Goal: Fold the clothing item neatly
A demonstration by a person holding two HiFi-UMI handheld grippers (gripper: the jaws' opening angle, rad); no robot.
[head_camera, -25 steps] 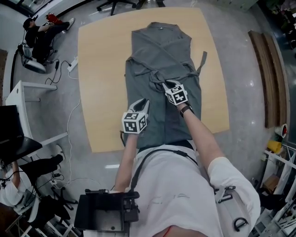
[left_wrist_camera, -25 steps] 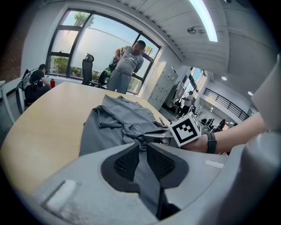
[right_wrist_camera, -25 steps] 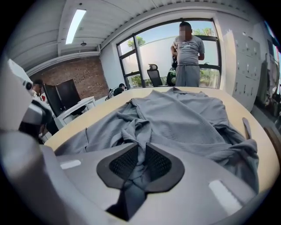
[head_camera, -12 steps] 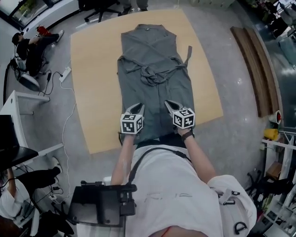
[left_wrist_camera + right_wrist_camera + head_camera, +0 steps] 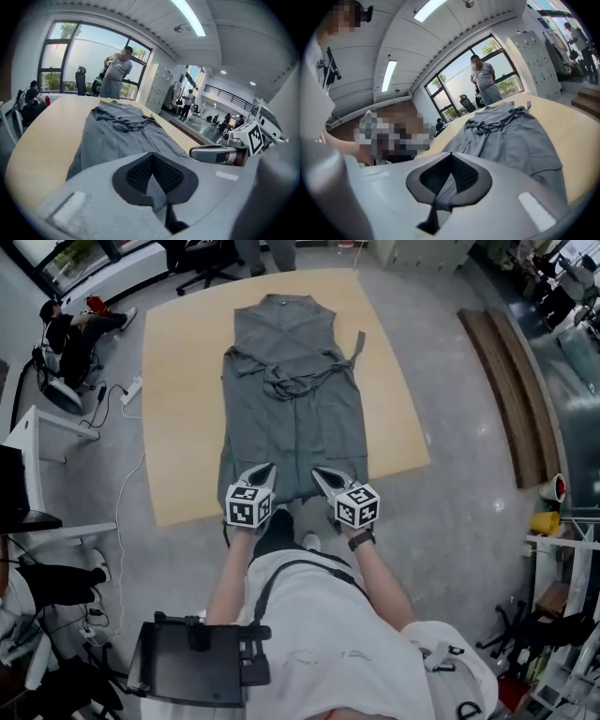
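1. Spread flat down the middle of the table [image 5: 183, 427]: a grey garment [image 5: 295, 418], collar at the far end, tie [image 5: 286, 385] bunched loosely at the waist, hem reaching the near edge and dipping just over it.
2. Judging by the wrinkles and the limp drape: thin, soft and light, with no stiffness to keep a shape. Likely to sag, stretch and slide a little on the smooth wood when pulled. Nothing fragile about it.
3. Best taken at the hem, one pinch on each side, so as to lift evenly and carry that edge up toward the collar. Worth minding the loose tie, apt to lump under a fold.
4. Closed tight at the near hem, left of centre: the left gripper [image 5: 266, 470], with a strip of grey cloth pinched between its dark pads [image 5: 138, 173].
5. Closed likewise at the hem, right of centre and close beside the other: the right gripper [image 5: 319, 474], with a fold of the same cloth nipped between its own pads [image 5: 464, 173].
6. Both pinches set well inside the bottom corners, so probably some droop at the outer hem on lifting.
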